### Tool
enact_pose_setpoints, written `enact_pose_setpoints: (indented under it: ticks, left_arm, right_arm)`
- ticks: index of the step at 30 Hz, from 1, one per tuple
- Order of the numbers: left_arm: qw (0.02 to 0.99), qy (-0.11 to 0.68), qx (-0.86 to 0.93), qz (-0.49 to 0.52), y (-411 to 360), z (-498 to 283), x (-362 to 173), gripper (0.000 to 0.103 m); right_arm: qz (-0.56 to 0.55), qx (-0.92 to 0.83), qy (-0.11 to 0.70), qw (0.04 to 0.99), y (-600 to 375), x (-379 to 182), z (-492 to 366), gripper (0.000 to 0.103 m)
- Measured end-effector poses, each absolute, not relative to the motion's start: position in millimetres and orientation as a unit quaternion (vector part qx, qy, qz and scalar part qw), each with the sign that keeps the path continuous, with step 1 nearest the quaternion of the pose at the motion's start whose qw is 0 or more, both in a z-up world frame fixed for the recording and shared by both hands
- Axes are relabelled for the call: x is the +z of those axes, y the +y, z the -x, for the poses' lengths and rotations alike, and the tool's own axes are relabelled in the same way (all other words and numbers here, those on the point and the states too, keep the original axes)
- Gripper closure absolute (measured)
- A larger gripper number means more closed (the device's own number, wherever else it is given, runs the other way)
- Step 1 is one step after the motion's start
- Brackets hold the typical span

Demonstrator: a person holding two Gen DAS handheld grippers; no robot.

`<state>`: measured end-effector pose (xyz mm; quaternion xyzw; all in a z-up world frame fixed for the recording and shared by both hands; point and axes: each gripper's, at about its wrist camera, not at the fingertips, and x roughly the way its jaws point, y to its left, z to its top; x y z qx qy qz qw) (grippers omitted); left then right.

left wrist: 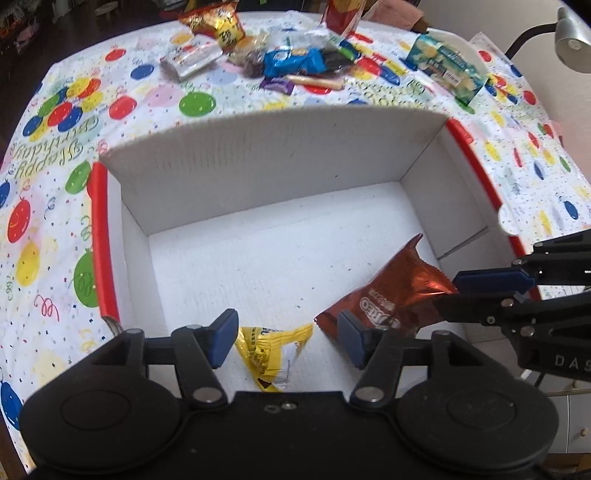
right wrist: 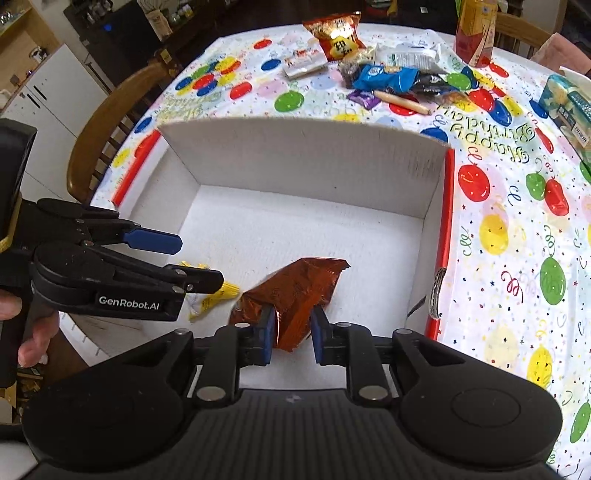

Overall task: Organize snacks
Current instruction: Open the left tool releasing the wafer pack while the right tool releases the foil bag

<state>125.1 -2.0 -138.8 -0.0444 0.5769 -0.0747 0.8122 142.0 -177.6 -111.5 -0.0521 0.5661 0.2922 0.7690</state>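
A copper-red Oreo packet (right wrist: 291, 299) sits low in the white cardboard box (right wrist: 303, 158), just below the centre of the right wrist frame, its crimped end pinched between the blue pads of the right gripper (right wrist: 292, 334), whose jaws stand narrow and closed on the foil; in the left wrist frame the same packet (left wrist: 384, 295) lies at the lower right of the box floor, the right gripper (left wrist: 448, 291) reaching in from the right edge. To the left of the packet a yellow snack wrapper (right wrist: 210, 295) rests on the box floor, partly hidden behind the left gripper (right wrist: 199, 262) (branded GenRobot.AI), whose jaws are spread wide with nothing between them; the left wrist frame shows that gripper (left wrist: 284, 339) open over the yellow wrapper (left wrist: 269, 354) at the bottom centre. A person's fingers (right wrist: 35, 339) curl round its handle at the lower left edge. The box, trimmed in red along its side rims, stands on a balloon-print "Happy Birthday" tablecloth (right wrist: 509, 236); beyond its far wall, in the upper centre of the frame, lies a loose heap of snacks: a blue packet (right wrist: 388, 75), a red-and-gold bag (right wrist: 338, 35), a white wrapped bar (right wrist: 304, 61), a purple sweet (right wrist: 364, 98); a wooden chair (right wrist: 110, 122) shows at the upper left.
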Motion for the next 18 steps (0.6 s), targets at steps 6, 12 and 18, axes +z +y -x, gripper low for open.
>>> enact_pose_setpoints:
  ticks: [6,12,18]
  left_arm:
    - [0.828,0.553,-0.080,0.044,-2,-118,-117,0.035]
    - [0.847,0.523,-0.080,0.044,-1,-116,-91,0.028]
    - [0.867,0.491,-0.075,0.035,-1,-119,-64,0.022]
  right_arm:
    - [0.033,0.299,0.547,0.781,-185,-90,-140,0.083]
    - [0.025,0.298,0.525,0.797,-191,-68,-141,0.083]
    - [0.018,0.303,0.501,0.811,-200,-47,-148,0.083]
